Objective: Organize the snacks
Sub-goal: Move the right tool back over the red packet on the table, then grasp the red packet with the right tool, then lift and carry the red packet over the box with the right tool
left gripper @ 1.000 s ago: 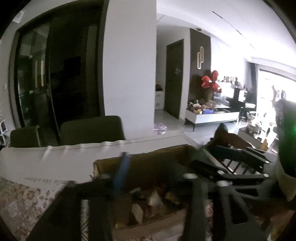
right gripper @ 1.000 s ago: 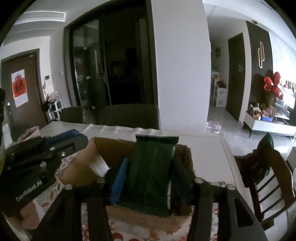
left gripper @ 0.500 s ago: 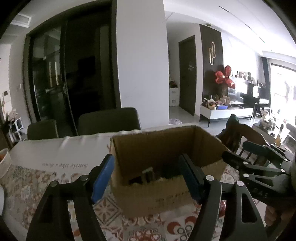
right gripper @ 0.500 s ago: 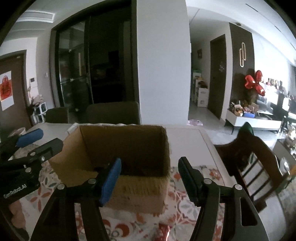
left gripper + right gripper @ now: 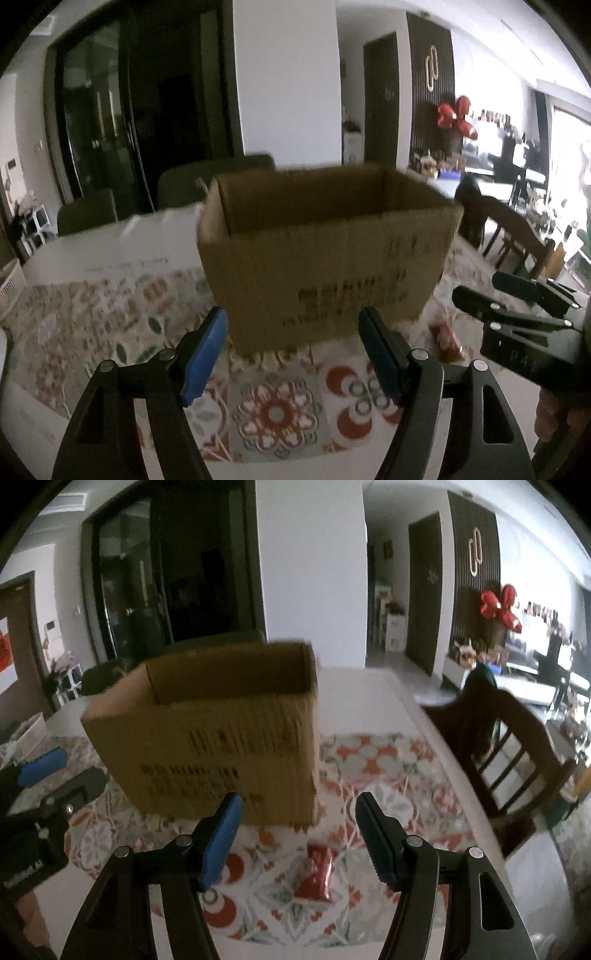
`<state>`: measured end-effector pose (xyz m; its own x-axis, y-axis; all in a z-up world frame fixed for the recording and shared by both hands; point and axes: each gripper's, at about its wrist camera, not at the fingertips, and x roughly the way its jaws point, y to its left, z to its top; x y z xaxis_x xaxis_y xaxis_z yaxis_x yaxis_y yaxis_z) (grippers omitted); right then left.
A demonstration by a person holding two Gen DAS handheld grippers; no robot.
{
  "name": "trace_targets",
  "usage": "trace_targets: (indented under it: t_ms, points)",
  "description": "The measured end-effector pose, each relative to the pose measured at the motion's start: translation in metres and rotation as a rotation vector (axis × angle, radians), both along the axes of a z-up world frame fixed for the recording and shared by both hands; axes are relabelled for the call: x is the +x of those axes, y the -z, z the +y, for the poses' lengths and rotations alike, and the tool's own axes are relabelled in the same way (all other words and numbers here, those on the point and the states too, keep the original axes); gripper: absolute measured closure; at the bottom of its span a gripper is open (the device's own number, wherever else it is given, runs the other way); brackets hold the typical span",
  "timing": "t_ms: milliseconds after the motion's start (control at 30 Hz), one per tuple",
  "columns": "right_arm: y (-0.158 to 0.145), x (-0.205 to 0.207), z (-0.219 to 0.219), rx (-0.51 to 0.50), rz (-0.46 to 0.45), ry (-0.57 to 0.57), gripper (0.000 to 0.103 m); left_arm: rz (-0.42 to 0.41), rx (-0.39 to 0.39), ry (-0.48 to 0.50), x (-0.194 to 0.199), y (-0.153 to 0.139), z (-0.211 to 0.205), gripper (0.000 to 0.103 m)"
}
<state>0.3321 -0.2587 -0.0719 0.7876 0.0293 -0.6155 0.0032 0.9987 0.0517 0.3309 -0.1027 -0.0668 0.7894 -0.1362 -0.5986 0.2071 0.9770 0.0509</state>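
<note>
Cardboard box (image 5: 218,734) ahead, red snack packet (image 5: 314,873) before it, wooden chair (image 5: 513,746) right.

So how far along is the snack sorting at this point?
Done: cannot tell, since the cardboard box hides its contents from this angle. In hand: nothing; left hand-held gripper and right hand-held gripper are both open. Left: a red snack packet lies on the tablecloth.

your cardboard box (image 5: 221,746): matt brown corrugated card | red snack packet (image 5: 316,875): shiny foil-looking wrap | tablecloth (image 5: 373,775): smooth printed floral sheet | chair (image 5: 513,746): dark wood | your gripper pads (image 5: 219,830): matt blue, ribbed
</note>
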Motion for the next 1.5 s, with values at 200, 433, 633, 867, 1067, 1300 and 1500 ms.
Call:
trace_targets:
  t_ms: [200,433,633,867,1067,1300,1500]
  points:
    - [0.032,0.006,-0.010,0.028,0.101,0.027,0.041,0.082,0.045,0.005,0.005,0.025,-0.011,0.031]
    - [0.058,0.013,-0.017,0.059,0.177,0.036,0.053,0.159,0.070,0.004,0.015,0.049,-0.021,0.031]
    - [0.072,0.020,-0.017,0.080,0.239,0.023,0.065,0.198,0.069,0.014,0.021,0.060,-0.027,0.031]
    - [0.081,0.023,-0.014,0.076,0.259,0.018,0.079,0.201,0.059,0.017,0.022,0.059,-0.029,0.031]
    - [0.072,0.012,-0.012,0.071,0.234,0.017,0.079,0.194,0.048,0.018,0.018,0.050,-0.029,0.031]
    - [0.036,-0.012,-0.002,0.066,0.141,0.011,0.079,0.144,0.013,0.014,0.004,0.022,-0.019,0.031]
    - [0.000,-0.023,0.006,0.071,0.050,-0.013,0.079,0.081,0.001,0.014,-0.005,-0.009,-0.010,0.029]
